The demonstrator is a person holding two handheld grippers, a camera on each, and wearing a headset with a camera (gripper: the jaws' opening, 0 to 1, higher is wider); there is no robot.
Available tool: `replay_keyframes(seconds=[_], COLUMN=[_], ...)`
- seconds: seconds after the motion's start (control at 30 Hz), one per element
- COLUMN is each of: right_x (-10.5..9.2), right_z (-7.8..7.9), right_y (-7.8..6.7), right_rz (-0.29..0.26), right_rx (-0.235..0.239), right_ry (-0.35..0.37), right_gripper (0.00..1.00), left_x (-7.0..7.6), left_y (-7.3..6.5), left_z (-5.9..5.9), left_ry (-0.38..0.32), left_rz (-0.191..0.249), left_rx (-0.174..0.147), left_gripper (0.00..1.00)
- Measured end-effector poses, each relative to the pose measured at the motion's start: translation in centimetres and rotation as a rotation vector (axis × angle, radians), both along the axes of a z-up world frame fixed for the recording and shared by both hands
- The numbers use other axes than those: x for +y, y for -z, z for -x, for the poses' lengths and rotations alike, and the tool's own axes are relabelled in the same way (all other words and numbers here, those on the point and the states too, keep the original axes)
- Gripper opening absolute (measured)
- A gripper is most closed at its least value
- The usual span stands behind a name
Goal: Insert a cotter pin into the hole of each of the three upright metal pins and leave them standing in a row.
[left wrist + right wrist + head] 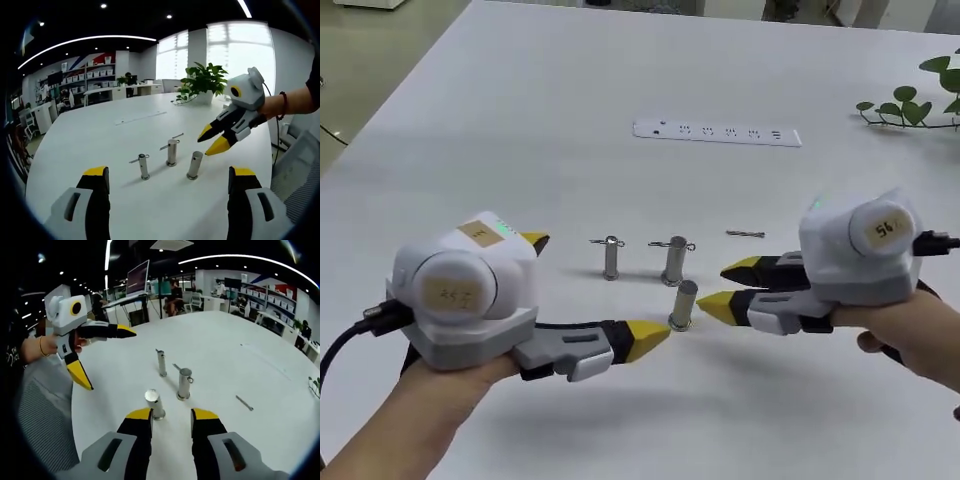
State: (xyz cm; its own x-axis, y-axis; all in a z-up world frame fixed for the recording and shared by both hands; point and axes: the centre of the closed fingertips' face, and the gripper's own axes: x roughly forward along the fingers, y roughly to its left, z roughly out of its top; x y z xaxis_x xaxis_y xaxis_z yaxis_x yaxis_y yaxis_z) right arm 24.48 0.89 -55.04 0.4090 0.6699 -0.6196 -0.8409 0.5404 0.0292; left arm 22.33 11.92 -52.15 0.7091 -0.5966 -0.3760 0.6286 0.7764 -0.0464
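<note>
Three upright metal pins stand on the white table. The far left pin [610,257] and the middle pin [674,260] each carry a cotter pin through the top. The nearer plain pin [683,305] has none. A loose cotter pin [745,234] lies flat behind them to the right. My left gripper [592,290] is wide open, one tip close to the plain pin's base. My right gripper [715,287] is open, its tips just right of the plain pin [154,404], nothing held. In the left gripper view the pins [172,152] stand ahead of the jaws.
A white power strip [717,132] lies further back on the table. A green plant [920,105] reaches in at the far right edge. The table's left edge runs diagonally at the upper left, with floor beyond it.
</note>
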Motion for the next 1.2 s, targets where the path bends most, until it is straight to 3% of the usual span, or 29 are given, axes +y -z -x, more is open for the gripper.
replay_keyframes(seconds=[0.43,0.73,0.97,1.2], right_x=[-3.4,-4.6,-5.0,-5.2], right_z=[-3.3,-6.0,-8.3,-9.9], right_y=[-0.6,-1.0,-0.4,1.6], right_rz=[0.055,0.126,0.180,0.229], right_rx=[0.002,0.005,0.019,0.048], right_ry=[0.071,0.061,0.034,0.001], right_gripper=[0.26,0.24,0.21,0.19], left_x=[-0.2,-0.5,-0.3,-0.2], left_y=[-0.2,-0.1,-0.1,0.1], left_z=[0.0,0.1,0.0,0.0], left_ry=[0.006,0.022,0.017,0.021], left_rz=[0.001,-0.004,-0.005,-0.009], left_rx=[-0.008,-0.006,-0.004,0.005], left_gripper=[0.99,0.99,0.99,0.99])
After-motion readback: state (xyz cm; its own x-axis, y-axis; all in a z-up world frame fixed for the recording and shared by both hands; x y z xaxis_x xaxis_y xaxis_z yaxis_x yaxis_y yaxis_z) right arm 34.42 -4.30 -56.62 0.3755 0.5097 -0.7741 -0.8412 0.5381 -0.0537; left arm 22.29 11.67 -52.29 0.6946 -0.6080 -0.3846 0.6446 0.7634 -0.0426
